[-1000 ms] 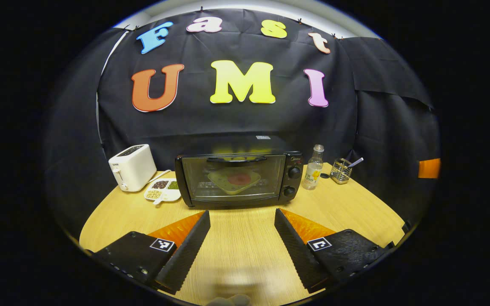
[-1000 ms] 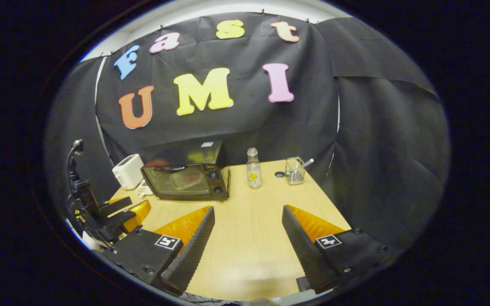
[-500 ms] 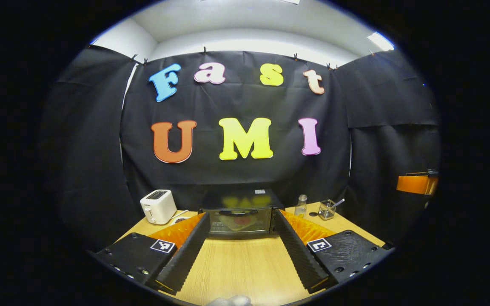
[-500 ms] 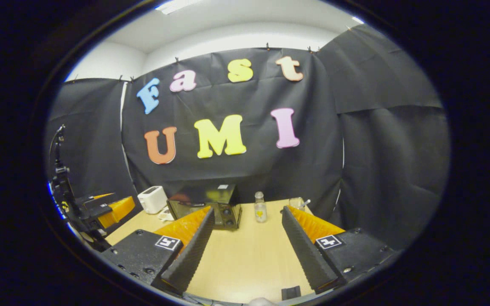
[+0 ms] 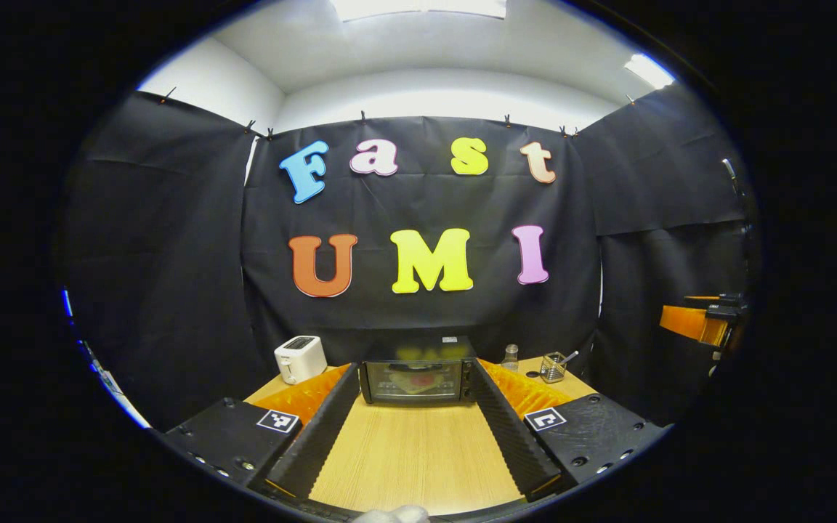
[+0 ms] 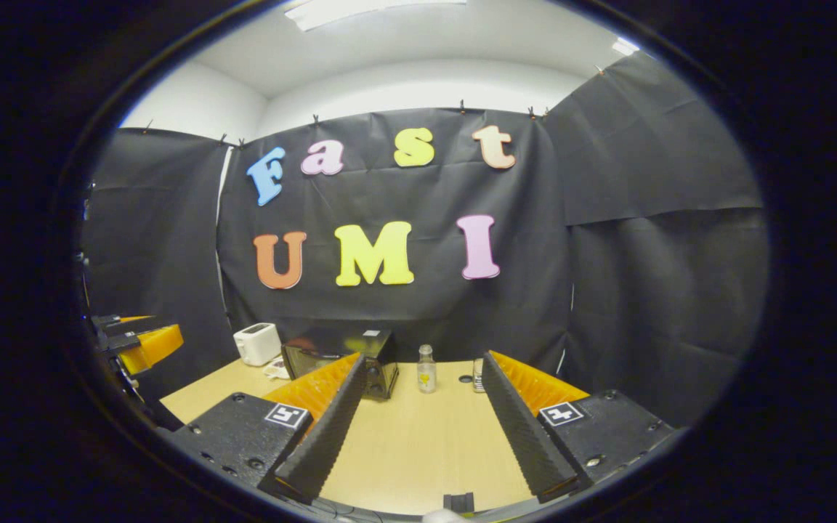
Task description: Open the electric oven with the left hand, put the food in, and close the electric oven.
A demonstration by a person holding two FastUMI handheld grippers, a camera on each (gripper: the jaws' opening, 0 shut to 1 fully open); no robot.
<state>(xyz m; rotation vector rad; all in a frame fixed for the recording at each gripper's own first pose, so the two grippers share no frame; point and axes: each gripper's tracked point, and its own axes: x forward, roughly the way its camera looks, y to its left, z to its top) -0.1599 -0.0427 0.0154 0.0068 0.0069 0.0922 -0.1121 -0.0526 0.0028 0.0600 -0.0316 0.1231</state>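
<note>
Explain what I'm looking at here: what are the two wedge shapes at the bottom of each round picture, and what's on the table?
There is no robot arm. A person holds a two-finger tool in each hand, and a fisheye camera rides on each tool.

The wedges are that tool's own fingers. In the left gripper view the left gripper is open and holds nothing. In the right gripper view the right gripper is likewise open and empty.

On the wooden table stands the electric oven, door shut, with something reddish inside. Left of it is a white toaster; right of it, a small bottle and a wire holder.
</note>
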